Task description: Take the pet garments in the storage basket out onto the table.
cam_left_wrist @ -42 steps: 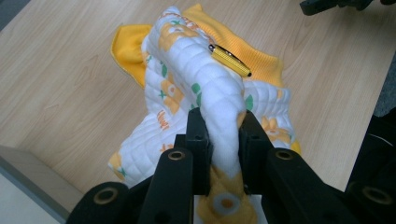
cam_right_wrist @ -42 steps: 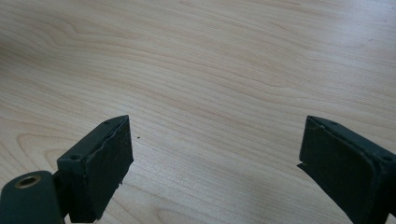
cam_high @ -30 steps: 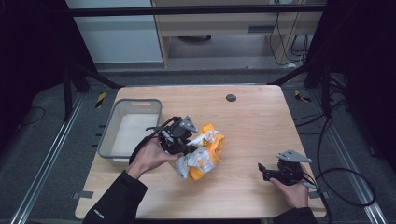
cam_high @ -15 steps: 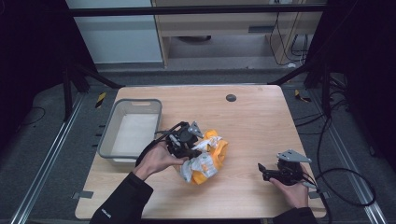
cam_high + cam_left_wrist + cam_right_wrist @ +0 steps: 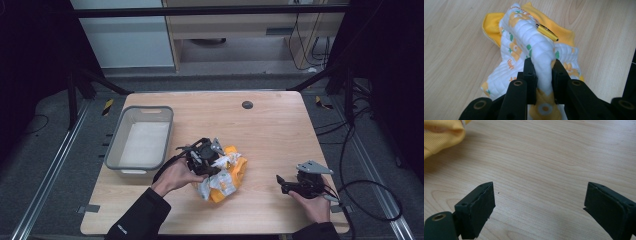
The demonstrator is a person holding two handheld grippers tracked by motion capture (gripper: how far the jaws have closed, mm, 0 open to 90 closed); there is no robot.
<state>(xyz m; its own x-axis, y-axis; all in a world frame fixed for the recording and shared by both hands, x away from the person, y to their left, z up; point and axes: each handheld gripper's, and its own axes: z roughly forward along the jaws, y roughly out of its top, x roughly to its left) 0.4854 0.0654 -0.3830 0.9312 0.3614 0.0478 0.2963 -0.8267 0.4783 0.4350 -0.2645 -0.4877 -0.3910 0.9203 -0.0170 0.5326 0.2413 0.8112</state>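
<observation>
A small quilted garment [image 5: 225, 175], white with yellow flowers and yellow ribbed trim, lies bunched near the middle of the wooden table [image 5: 270, 125]. My left gripper [image 5: 212, 159] is shut on a raised fold of that garment [image 5: 541, 50], which stands up between its two black jaws in the left gripper view [image 5: 543, 75]. A yellow zip pull [image 5: 547, 32] lies on top of the fold. My right gripper [image 5: 281, 182] rests low at the table's front right, apart from the cloth. Its jaws stand wide open over bare wood [image 5: 539, 205], and a yellow edge of the garment [image 5: 441, 135] shows beyond them.
A grey plastic bin [image 5: 141, 137], with nothing in it, stands at the left side of the table. A dark round hole [image 5: 247, 104] sits near the far edge. Cables [image 5: 370, 190] trail off the right side, and black frame bars stand around the table.
My left hand has moved right and sunk toward the table with the garment fold still held. The cloth now lies lower and more spread. The right hand has kept still.
</observation>
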